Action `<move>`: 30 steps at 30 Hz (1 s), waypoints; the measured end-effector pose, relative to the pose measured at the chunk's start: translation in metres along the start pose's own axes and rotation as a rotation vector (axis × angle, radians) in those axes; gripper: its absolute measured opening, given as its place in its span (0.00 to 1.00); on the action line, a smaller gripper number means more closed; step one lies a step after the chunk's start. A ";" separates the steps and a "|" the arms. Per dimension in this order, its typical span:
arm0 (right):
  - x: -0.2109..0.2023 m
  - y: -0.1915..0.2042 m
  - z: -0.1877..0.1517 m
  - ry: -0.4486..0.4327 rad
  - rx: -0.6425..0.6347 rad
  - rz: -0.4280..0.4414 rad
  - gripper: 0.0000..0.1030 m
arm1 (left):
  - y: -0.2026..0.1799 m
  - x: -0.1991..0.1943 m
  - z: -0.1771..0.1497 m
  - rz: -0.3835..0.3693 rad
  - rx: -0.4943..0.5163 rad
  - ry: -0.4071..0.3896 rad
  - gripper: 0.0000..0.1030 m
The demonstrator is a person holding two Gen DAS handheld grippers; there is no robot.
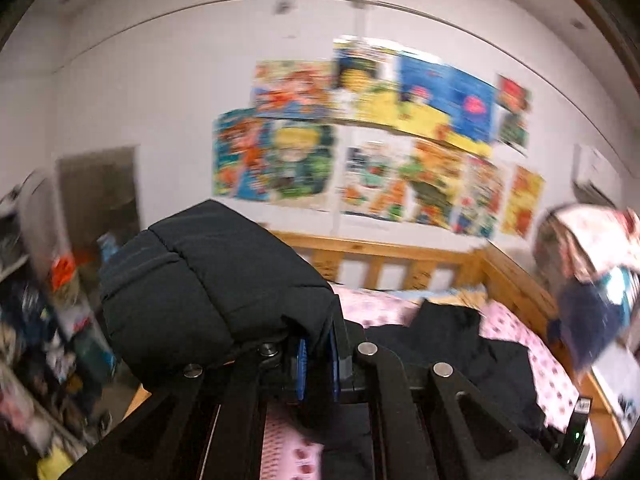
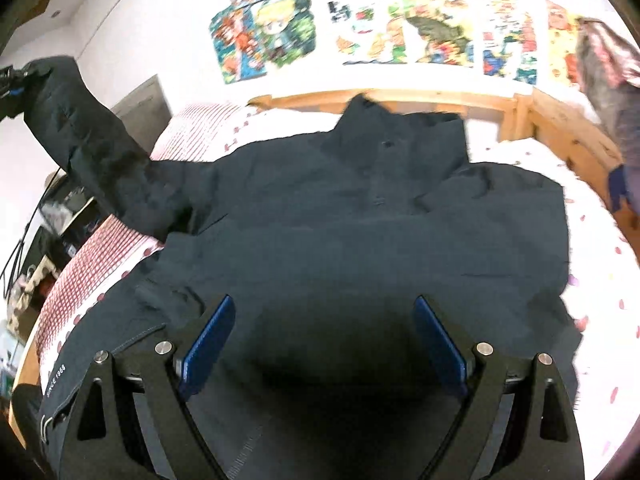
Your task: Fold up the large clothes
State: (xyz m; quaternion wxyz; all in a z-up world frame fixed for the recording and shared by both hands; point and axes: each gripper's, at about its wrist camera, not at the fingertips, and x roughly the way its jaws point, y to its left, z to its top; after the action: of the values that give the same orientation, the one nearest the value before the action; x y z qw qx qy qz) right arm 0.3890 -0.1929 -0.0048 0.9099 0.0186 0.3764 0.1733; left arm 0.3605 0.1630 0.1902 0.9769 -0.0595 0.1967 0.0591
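Observation:
A large dark navy jacket lies spread front-up on the bed, collar toward the headboard. Its left sleeve is lifted off the bed, up and to the left. In the left wrist view my left gripper is shut on the padded cuff of that sleeve, which bulges over the fingers. The rest of the jacket lies beyond on the bed. My right gripper hovers open just above the jacket's lower body, blue pads wide apart with nothing between them.
The bed has a pink dotted sheet and a wooden headboard with a side rail at right. Posters cover the wall. Cluttered shelves stand at left. Hanging clothes are at the right.

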 end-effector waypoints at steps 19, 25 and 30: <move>-0.038 -0.140 -0.023 -0.100 0.242 -0.155 0.85 | -0.240 0.075 -0.105 -0.534 0.323 0.317 0.08; -0.024 -0.166 -0.033 -0.082 0.293 -0.147 0.85 | -0.262 0.110 -0.177 -0.568 0.357 0.490 0.08; -0.014 -0.181 -0.038 -0.099 0.349 -0.112 0.85 | -0.265 0.125 -0.211 -0.584 0.375 0.595 0.09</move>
State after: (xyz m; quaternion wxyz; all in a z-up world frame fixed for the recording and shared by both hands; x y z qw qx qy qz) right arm 0.4083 -0.3707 -0.0524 0.9185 0.1636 0.3559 0.0534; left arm 0.4316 -0.1162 -0.0276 0.8476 0.0512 0.4510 -0.2749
